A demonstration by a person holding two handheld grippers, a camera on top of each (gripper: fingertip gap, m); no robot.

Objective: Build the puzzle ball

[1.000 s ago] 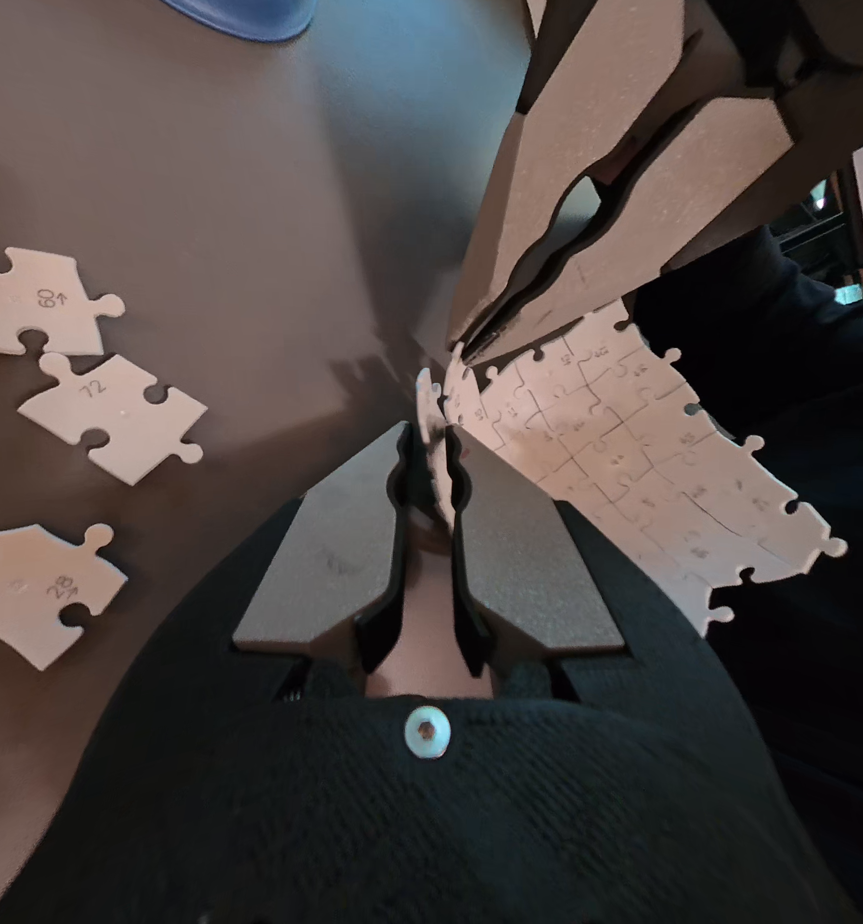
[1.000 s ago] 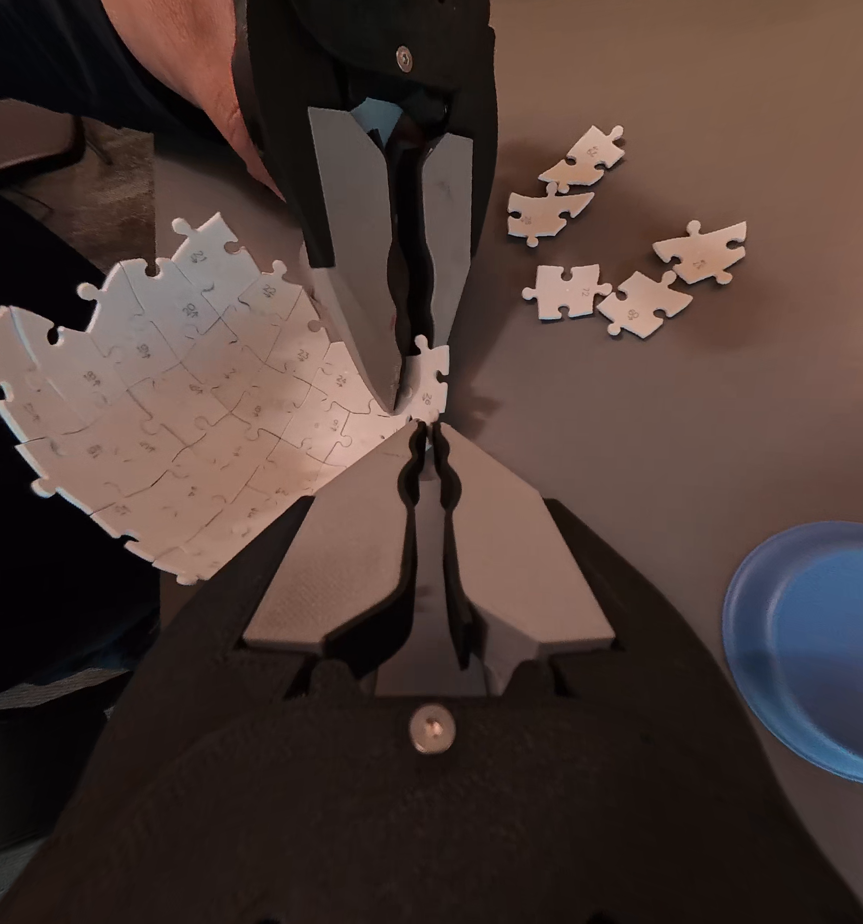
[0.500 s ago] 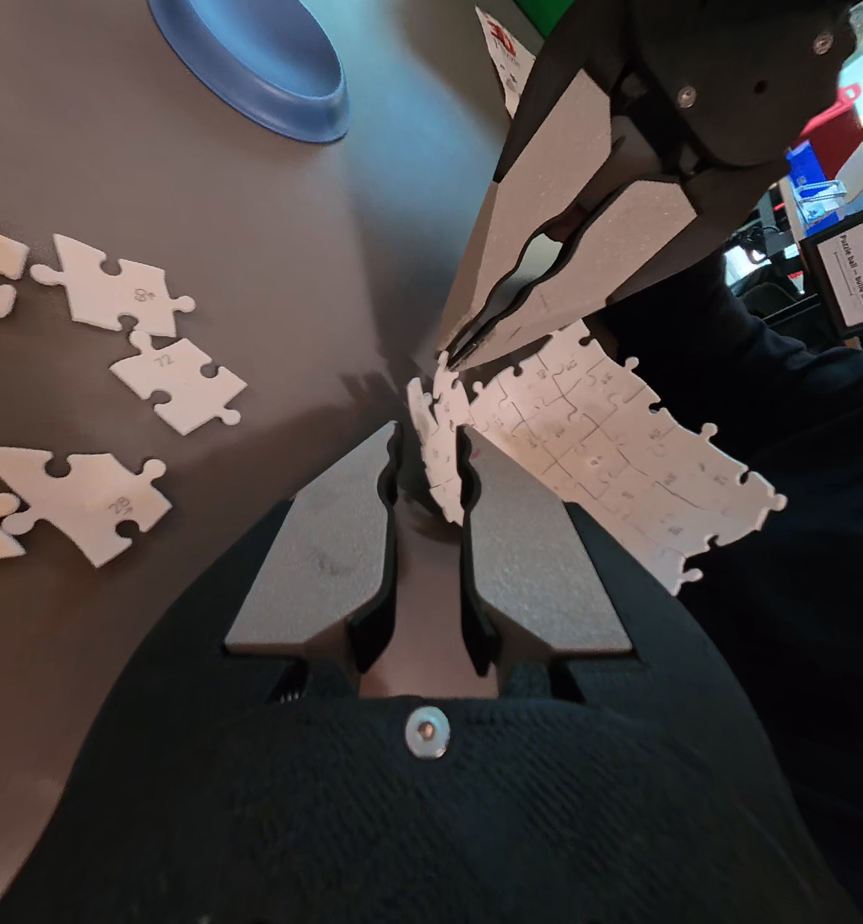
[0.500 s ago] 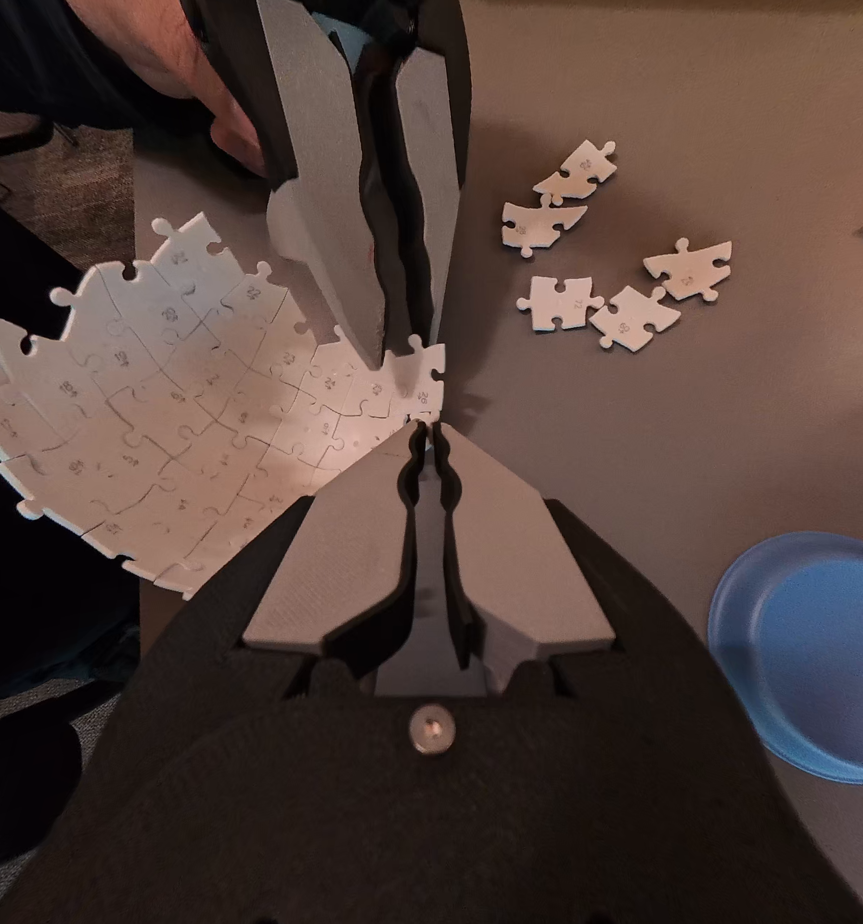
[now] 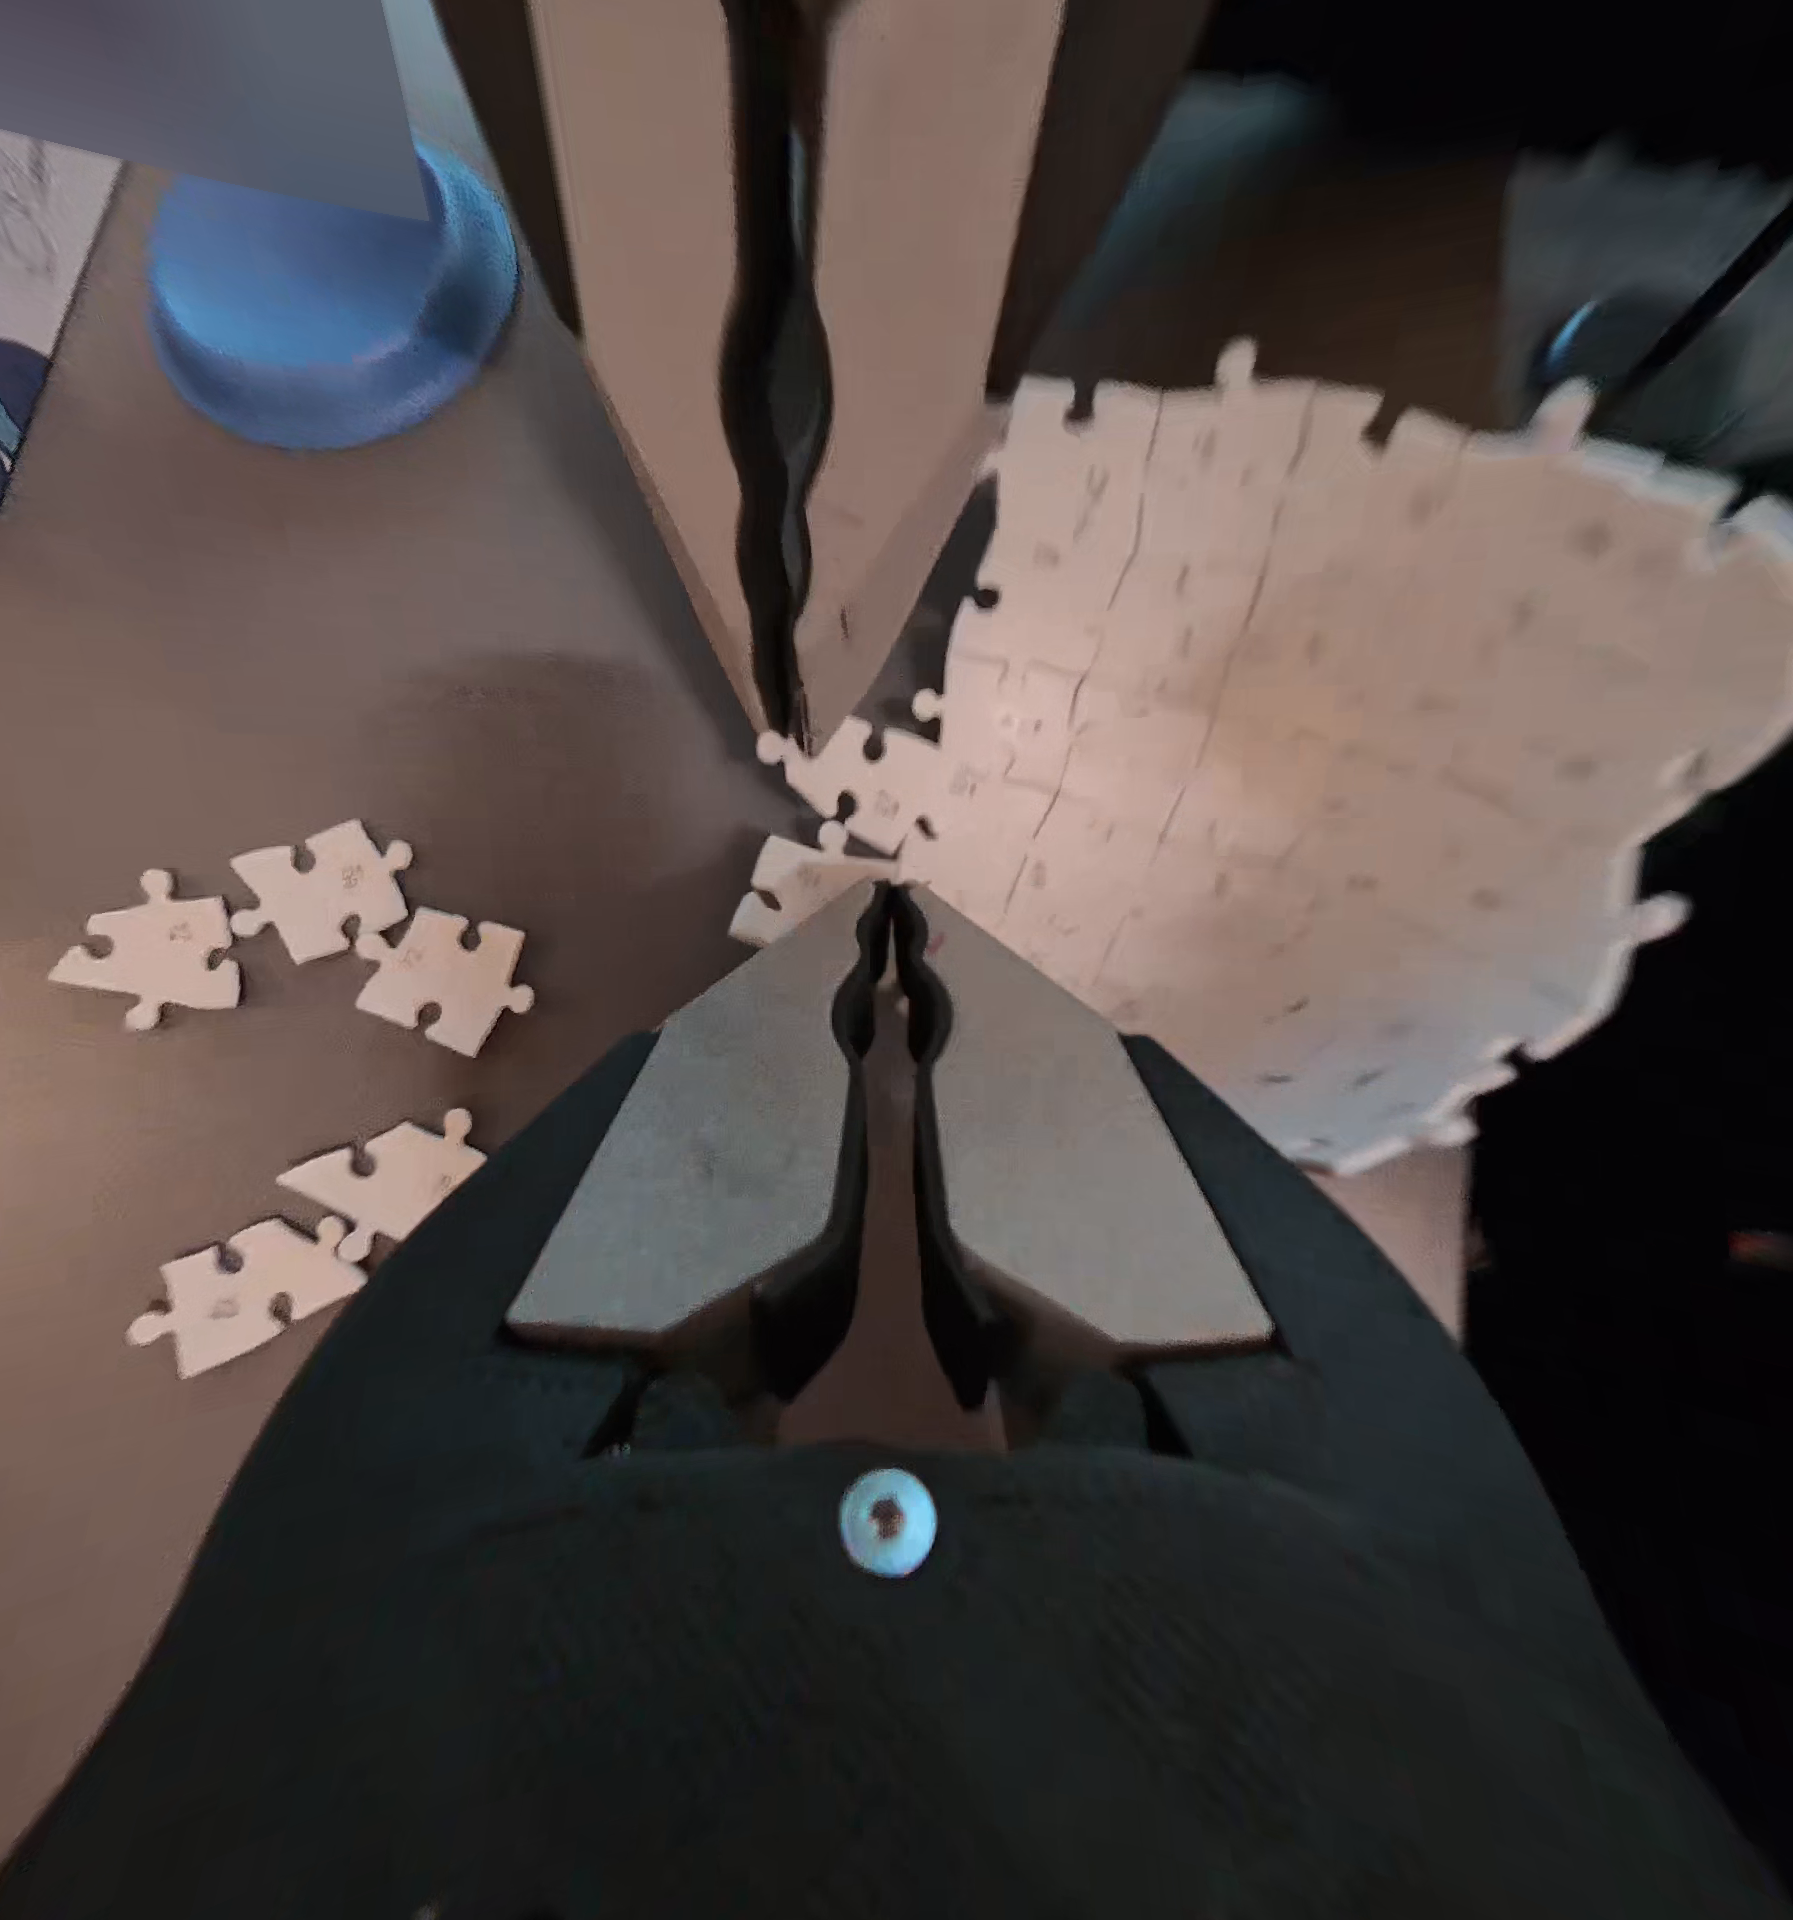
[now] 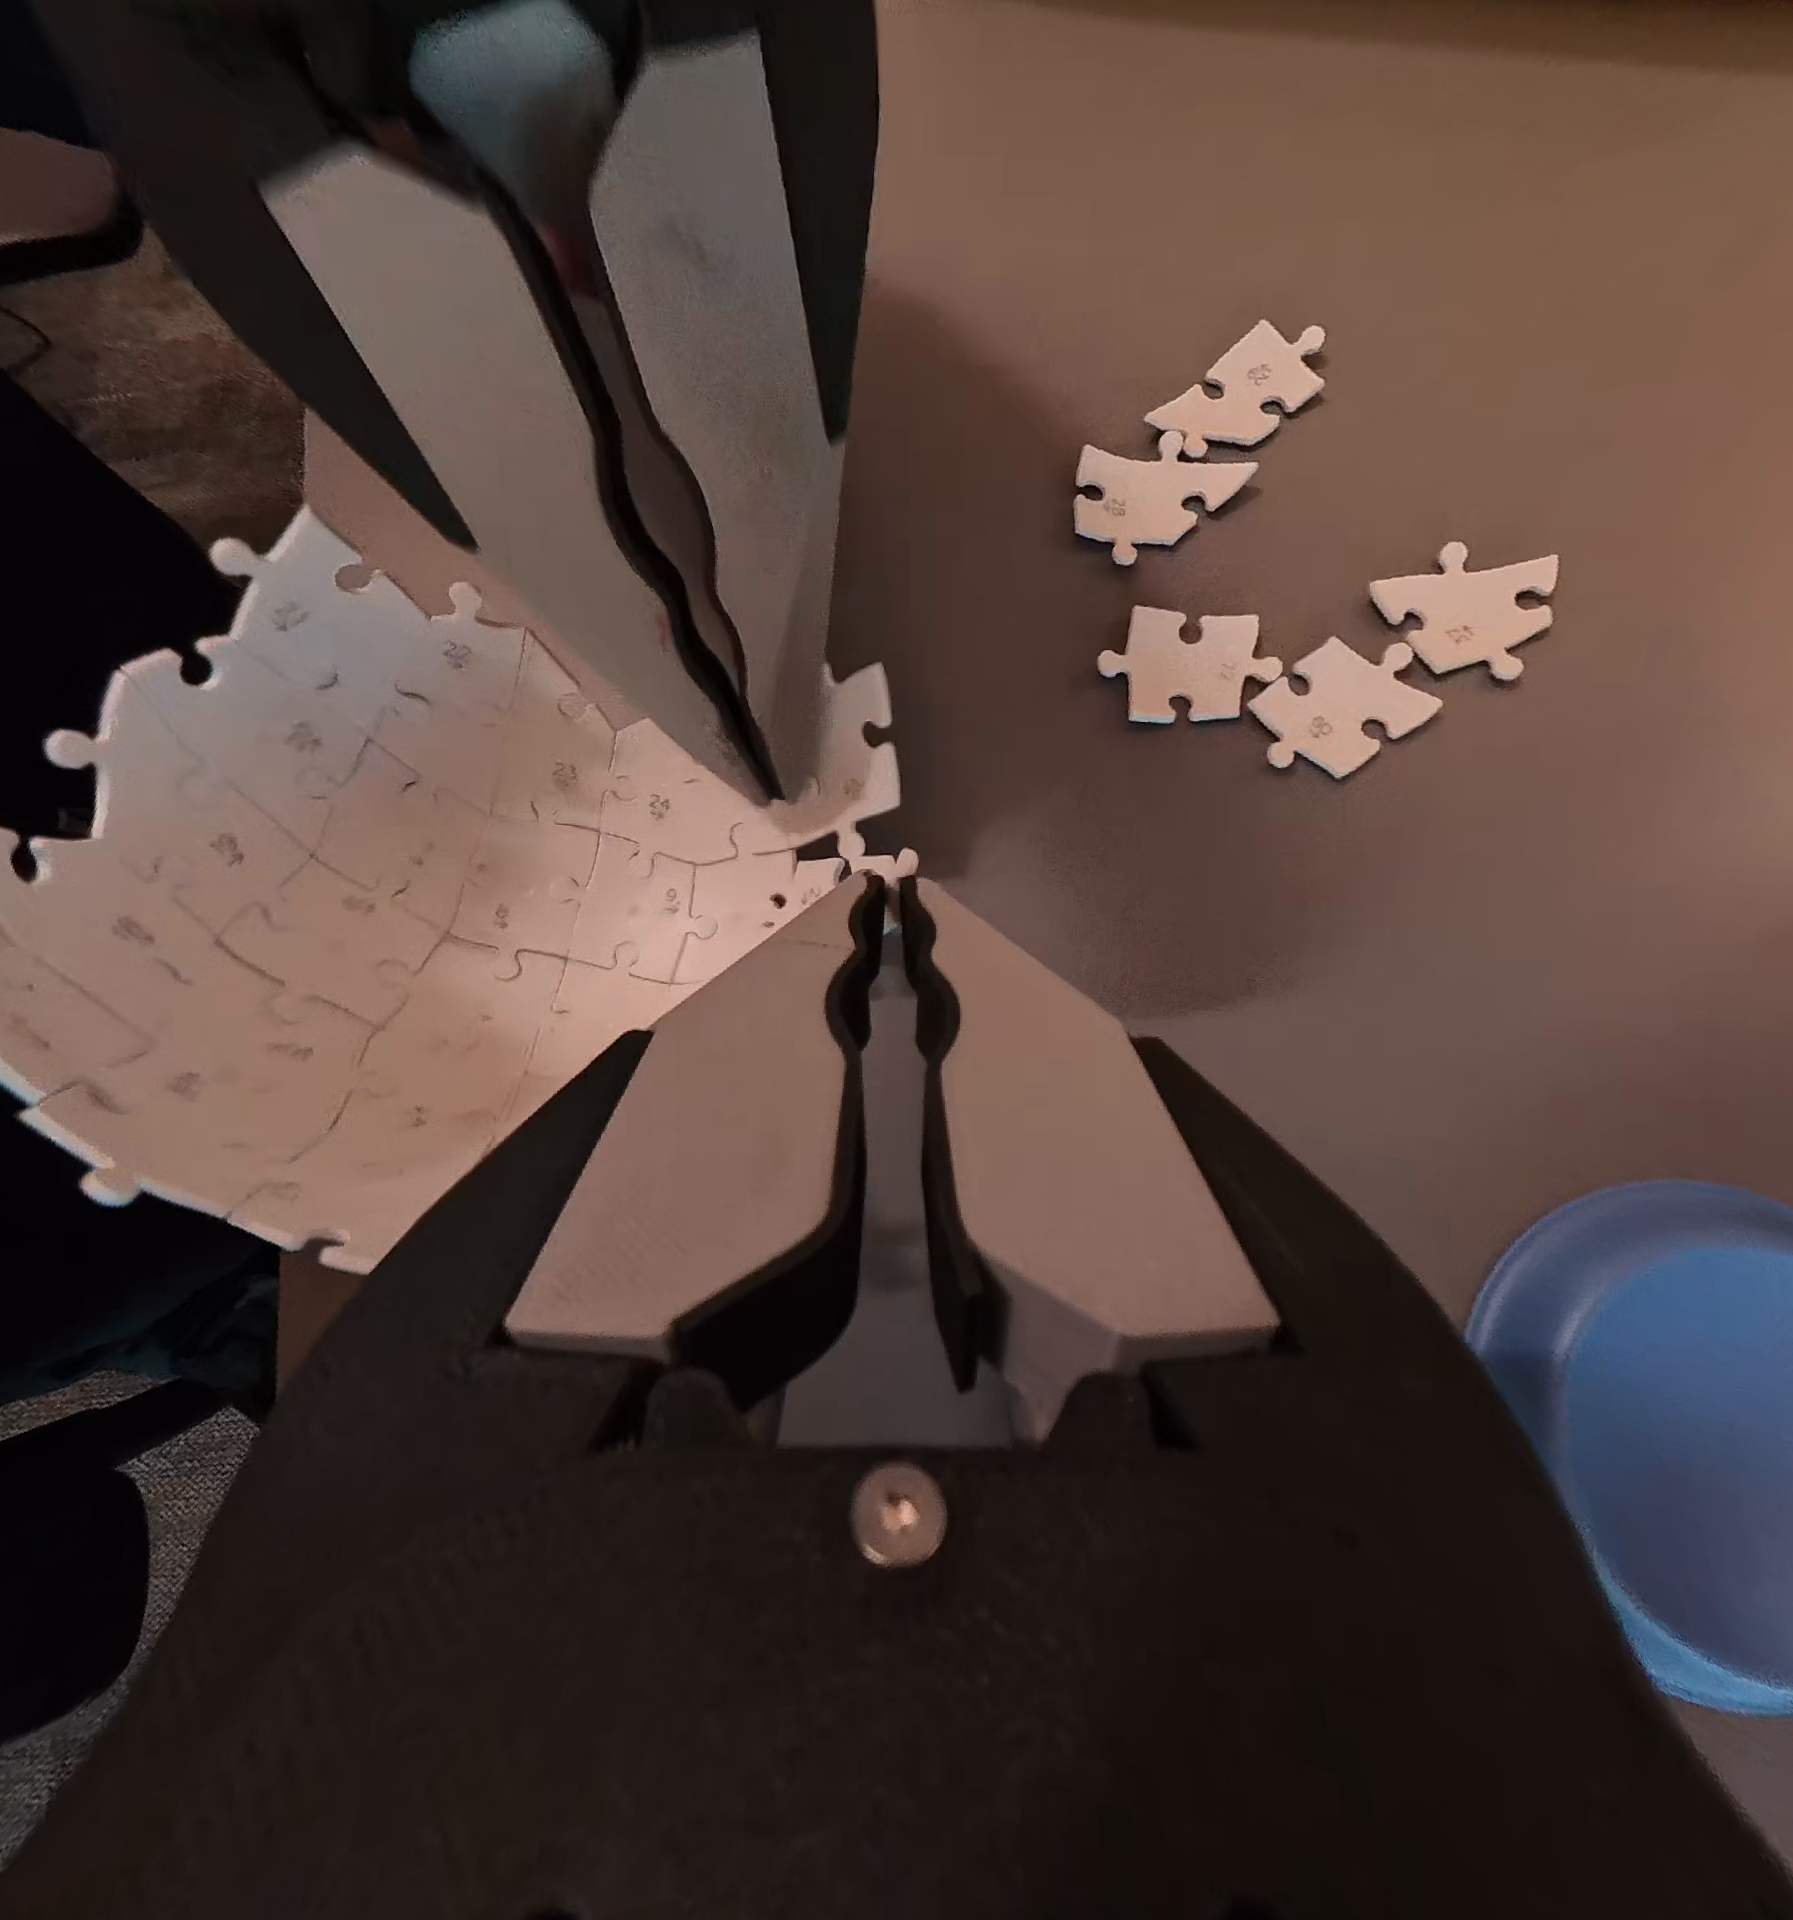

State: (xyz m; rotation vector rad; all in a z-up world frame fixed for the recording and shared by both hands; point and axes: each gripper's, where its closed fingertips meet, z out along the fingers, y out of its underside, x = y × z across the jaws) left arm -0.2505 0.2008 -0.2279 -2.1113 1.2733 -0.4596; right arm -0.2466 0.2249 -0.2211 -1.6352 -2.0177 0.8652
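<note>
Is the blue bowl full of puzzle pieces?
No, the blue bowl looks empty in the right wrist view, and the loose puzzle pieces lie on the table.

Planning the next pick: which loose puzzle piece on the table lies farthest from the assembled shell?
In the right wrist view, the wedge-shaped piece at the cluster's right edge; the other four lie nearer the shell.

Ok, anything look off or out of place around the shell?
Only at one corner of the puzzle shell, between the left gripper and right gripper: a dark gap shows between two end pieces, so that joint looks not fully seated. The loose pieces lie flat on the table.
</note>
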